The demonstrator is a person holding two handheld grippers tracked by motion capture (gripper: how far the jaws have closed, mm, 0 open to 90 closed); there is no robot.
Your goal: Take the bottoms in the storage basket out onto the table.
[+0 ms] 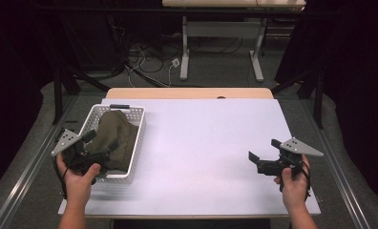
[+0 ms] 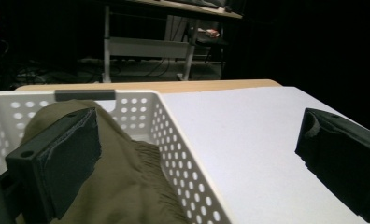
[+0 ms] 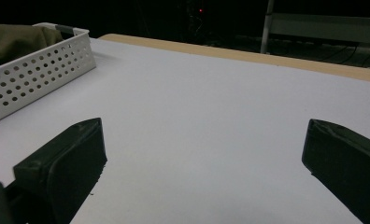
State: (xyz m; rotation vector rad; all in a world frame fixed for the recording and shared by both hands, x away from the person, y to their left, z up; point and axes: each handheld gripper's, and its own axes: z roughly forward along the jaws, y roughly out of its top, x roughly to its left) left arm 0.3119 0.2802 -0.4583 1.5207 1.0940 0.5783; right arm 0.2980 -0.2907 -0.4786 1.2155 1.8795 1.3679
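Observation:
A white perforated basket (image 1: pixel 138 138) stands at the table's left side with an olive-green cloth (image 1: pixel 115 136) bundled inside it. My left gripper (image 1: pixel 101 140) hovers over the basket's near end, jaws wide apart and holding nothing. In the left gripper view one jaw hangs above the cloth (image 2: pixel 127 186) and the other above the bare table beyond the basket wall (image 2: pixel 178 154). My right gripper (image 1: pixel 262 153) is held over the table's right side, open, its jaws pointing left. The right gripper view has the basket (image 3: pixel 38 70) far off at the left, with the cloth (image 3: pixel 12 42) bulging over its rim.
The white tabletop (image 1: pixel 201 143) has a wooden strip (image 1: pixel 187 93) along its far edge. Behind it stand a white-legged desk (image 1: pixel 220 43) and loose cables (image 1: pixel 149 62) on the floor. Dark curtains close in both sides.

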